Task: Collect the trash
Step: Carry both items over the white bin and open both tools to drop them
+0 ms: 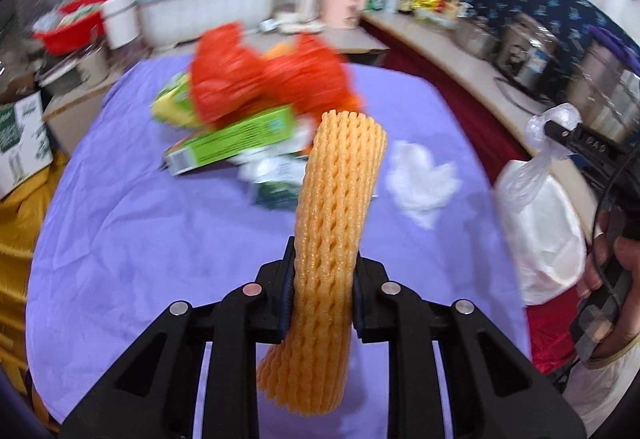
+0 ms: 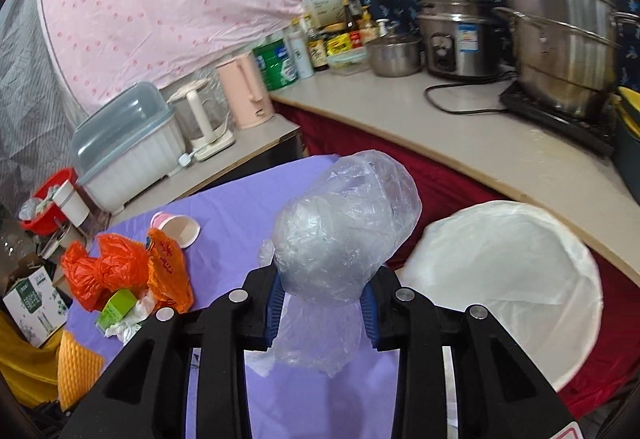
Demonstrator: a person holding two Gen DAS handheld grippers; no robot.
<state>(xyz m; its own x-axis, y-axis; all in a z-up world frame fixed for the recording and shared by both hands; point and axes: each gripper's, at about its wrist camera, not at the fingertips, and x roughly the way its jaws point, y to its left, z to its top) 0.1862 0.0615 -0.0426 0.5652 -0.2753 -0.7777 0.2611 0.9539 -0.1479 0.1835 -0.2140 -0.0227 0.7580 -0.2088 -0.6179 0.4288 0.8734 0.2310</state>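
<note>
My left gripper [image 1: 322, 279] is shut on a yellow foam fruit net [image 1: 336, 199], which stands upright between the pads above the purple table [image 1: 140, 239]. My right gripper [image 2: 322, 303] is shut on a crumpled clear plastic bag [image 2: 340, 235], held up beside the white-lined bin [image 2: 508, 263] at the table's right edge. The left wrist view shows the right gripper [image 1: 560, 135] with the bag [image 1: 524, 179] over the bin [image 1: 548, 239], a hand gripping its handle. On the table lie red-orange plastic bags [image 1: 260, 83], a green box [image 1: 236, 143] and white tissue [image 1: 420, 179].
A pink paper cup [image 2: 180, 229] lies on its side past the orange bags [image 2: 120, 271]. A counter [image 2: 400, 111] with steel pots, a rice cooker and bottles runs behind the bin. A dish rack [image 2: 120, 159], kettle and red basin [image 2: 48, 199] stand at back left.
</note>
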